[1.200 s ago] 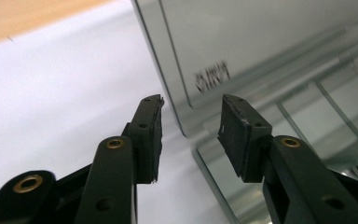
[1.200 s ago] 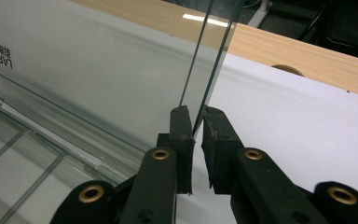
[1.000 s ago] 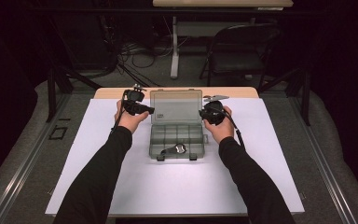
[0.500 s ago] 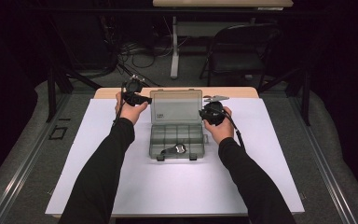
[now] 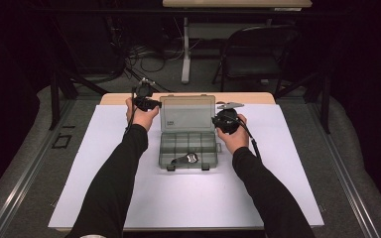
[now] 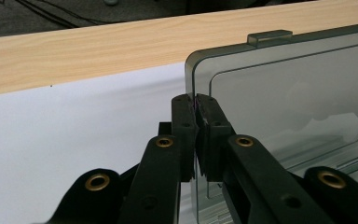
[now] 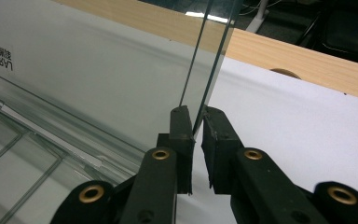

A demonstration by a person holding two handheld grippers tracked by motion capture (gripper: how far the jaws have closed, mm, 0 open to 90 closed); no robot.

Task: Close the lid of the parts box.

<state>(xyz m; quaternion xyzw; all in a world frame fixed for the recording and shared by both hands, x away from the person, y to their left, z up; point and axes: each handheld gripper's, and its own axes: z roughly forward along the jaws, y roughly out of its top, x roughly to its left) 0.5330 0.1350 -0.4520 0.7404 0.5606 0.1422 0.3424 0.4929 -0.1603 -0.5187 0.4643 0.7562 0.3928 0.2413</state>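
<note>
Both grippers pinch the upright lid of the clear box — left gripper at nine o'clock, just closed, right gripper at three. Uneven pulling could twist the hinge.

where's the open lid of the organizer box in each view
High view: the lid stands upright at table centre, between the two hands.
Left gripper view: right half of the picture, its near edge pinched in the left gripper.
Right gripper view: left and centre, its edge pinched in the right gripper.
Shared landmark: the wooden strip behind the white sheet.
</note>
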